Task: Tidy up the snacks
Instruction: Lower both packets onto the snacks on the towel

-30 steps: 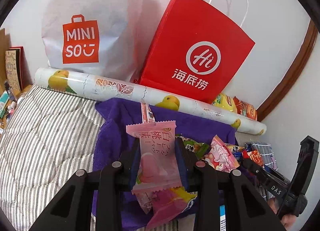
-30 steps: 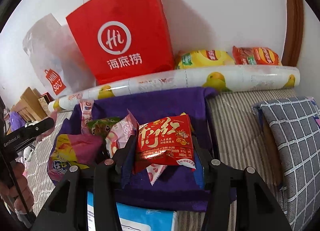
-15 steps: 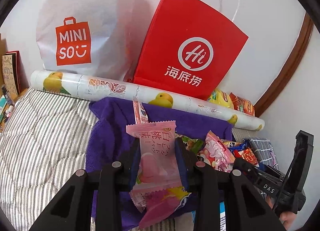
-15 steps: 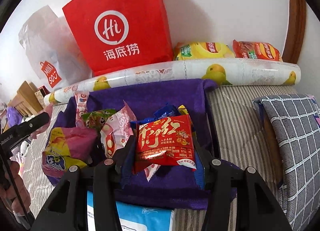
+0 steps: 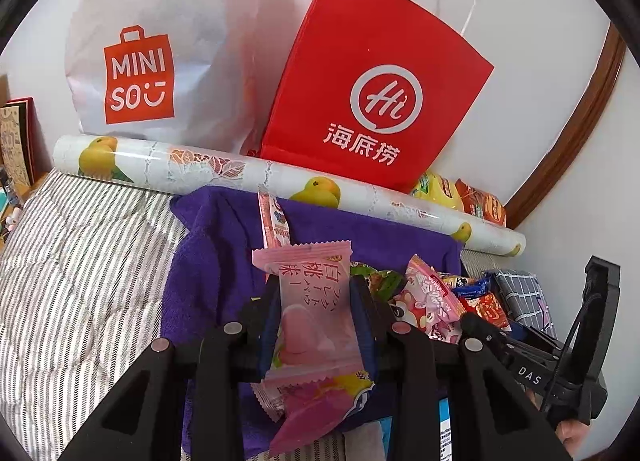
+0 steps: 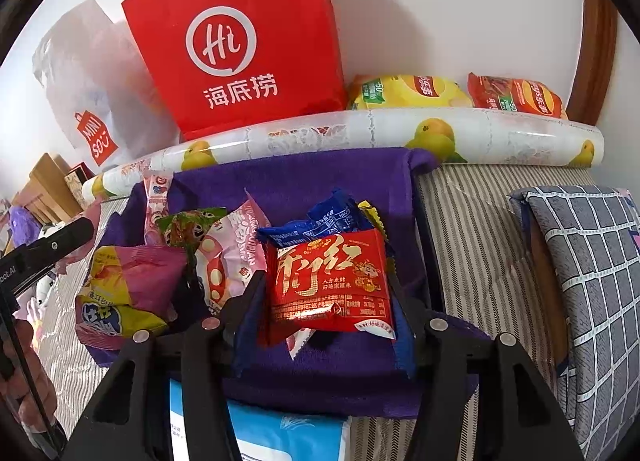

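Observation:
My left gripper (image 5: 315, 281) is shut on a pink peach-print snack packet (image 5: 312, 325), held upright over a purple cloth (image 5: 208, 261). A pink-and-yellow packet (image 5: 320, 401) lies just below it. My right gripper (image 6: 325, 275) has a red foil packet (image 6: 332, 281) with gold lettering between its fingers. Its jaws are opening, and the pads still touch the packet's sides. Behind it a blue packet (image 6: 332, 217) lies on the purple cloth (image 6: 320, 177). Loose snacks are piled to the left, among them a pink-white packet (image 6: 228, 257) and a green one (image 6: 184, 225).
A red paper bag (image 6: 240, 41) and a white plastic bag (image 5: 160, 41) lean on the wall behind a printed roll (image 6: 360, 129). Yellow and orange chip bags (image 6: 408, 91) lie at back right. A checked cushion (image 6: 592, 261) is at the right, striped bedding (image 5: 80, 261) at the left, and a blue pack (image 6: 280, 433) is nearest.
The right jaws have spread a little around the red packet, and the blue packet behind it has come into view. The left gripper keeps its hold on the pink packet.

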Available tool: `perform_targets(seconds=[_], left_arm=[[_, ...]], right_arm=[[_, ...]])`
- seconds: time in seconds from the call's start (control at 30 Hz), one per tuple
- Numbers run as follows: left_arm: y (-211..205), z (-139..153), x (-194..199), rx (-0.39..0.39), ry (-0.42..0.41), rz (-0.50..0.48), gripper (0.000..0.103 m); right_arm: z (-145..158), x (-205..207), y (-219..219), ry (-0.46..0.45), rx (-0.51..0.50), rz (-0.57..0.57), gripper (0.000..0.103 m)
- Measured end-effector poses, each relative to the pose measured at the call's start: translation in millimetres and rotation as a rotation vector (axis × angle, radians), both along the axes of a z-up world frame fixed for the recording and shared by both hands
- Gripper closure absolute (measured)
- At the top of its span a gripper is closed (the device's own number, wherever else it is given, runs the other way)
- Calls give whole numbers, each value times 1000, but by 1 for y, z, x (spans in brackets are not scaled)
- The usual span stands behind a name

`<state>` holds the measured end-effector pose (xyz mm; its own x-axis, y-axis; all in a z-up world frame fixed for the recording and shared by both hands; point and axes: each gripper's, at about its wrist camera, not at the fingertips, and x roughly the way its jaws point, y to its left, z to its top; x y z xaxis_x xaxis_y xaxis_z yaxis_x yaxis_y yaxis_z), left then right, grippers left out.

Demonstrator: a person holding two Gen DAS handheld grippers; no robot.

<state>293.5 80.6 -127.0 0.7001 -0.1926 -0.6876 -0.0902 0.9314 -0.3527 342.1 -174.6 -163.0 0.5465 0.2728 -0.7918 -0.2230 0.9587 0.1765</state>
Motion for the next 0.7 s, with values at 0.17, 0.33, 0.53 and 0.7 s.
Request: perform_targets(seconds=[0.17,0.33,0.53,0.7], left_arm=[[-5,-3,2,6,11,-16,71],[-8,-8,3,9,26,-25,71],[-10,-12,6,-2,41,-33,71],[-12,-14,7,2,50,-40,71]], right_arm=[[-2,2,3,20,-7,18,41],[-2,0,11,11,-39,39,38],[3,-4,9,-22,-36,37,32],[8,-5,7,-41,-23,31,32]])
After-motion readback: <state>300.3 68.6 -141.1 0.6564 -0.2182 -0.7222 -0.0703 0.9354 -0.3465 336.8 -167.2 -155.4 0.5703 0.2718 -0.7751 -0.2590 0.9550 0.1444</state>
